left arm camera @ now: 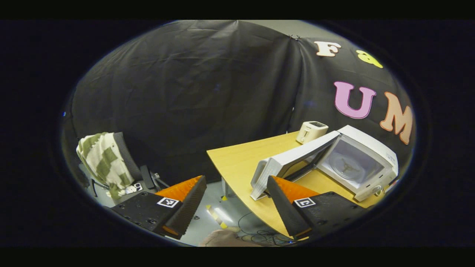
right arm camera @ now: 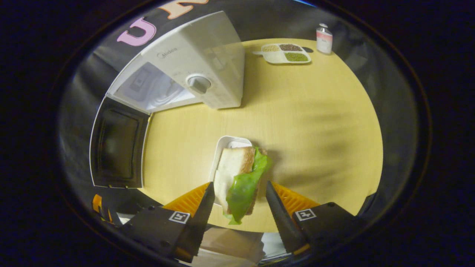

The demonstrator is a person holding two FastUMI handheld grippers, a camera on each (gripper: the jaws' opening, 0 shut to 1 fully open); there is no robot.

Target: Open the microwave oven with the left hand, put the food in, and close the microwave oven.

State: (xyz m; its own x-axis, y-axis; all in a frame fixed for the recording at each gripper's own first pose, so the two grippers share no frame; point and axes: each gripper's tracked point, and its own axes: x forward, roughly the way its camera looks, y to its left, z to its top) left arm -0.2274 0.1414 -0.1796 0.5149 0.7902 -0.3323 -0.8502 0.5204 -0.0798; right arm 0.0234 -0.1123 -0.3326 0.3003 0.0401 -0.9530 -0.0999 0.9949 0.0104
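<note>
The oven [left arm camera: 356, 163] door [right arm camera: 117, 148] is hanging open at nine o'clock. The right gripper [right arm camera: 239, 198] is straddling the sandwich [right arm camera: 239, 174] — jaws wide, ungripped — while the left gripper [left arm camera: 237, 202] is idling, spread empty.

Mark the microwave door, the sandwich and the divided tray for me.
microwave door [right arm camera: 115, 148], right gripper view: on its dark window, door swung open.
sandwich [right arm camera: 237, 161], right gripper view: on the top bread slice, between the open fingers.
divided tray [right arm camera: 275, 58], right gripper view: on its pale compartment, far side of the table.

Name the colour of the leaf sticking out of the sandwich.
Bright green: the lettuce leaf shows best in the right gripper view.
</note>
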